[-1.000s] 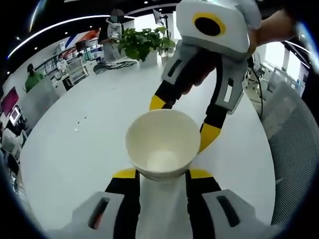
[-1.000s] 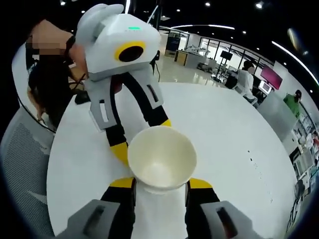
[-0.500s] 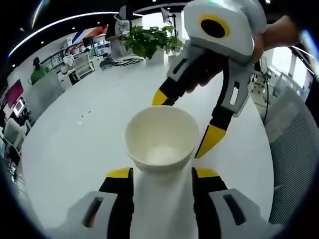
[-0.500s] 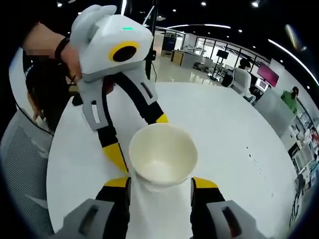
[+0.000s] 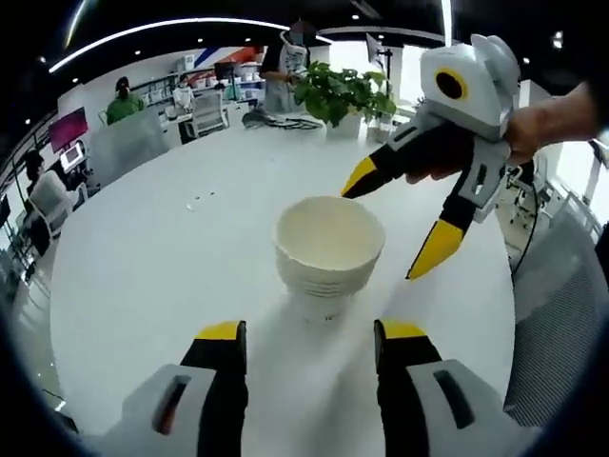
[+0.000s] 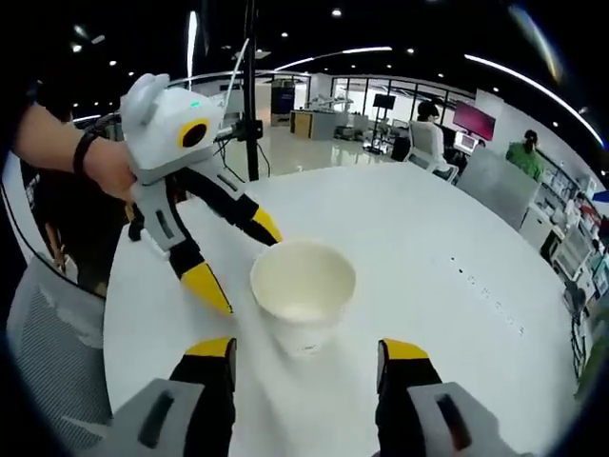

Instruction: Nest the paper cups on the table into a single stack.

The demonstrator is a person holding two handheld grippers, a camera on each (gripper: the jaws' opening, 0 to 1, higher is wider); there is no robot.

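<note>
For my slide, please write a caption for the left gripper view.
A stack of nested white paper cups stands on the round white table, between the two open grippers.

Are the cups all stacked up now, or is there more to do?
Looks done: the paper cups stand nested in one stack on the white table. Nothing is in hand; the left gripper and right gripper are both open, apart from the stack. No other loose cups are visible.

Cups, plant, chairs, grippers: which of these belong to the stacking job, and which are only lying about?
Job:
cup stack on the table
left gripper, open
right gripper, open

Lying about:
plant
mesh chair
</note>
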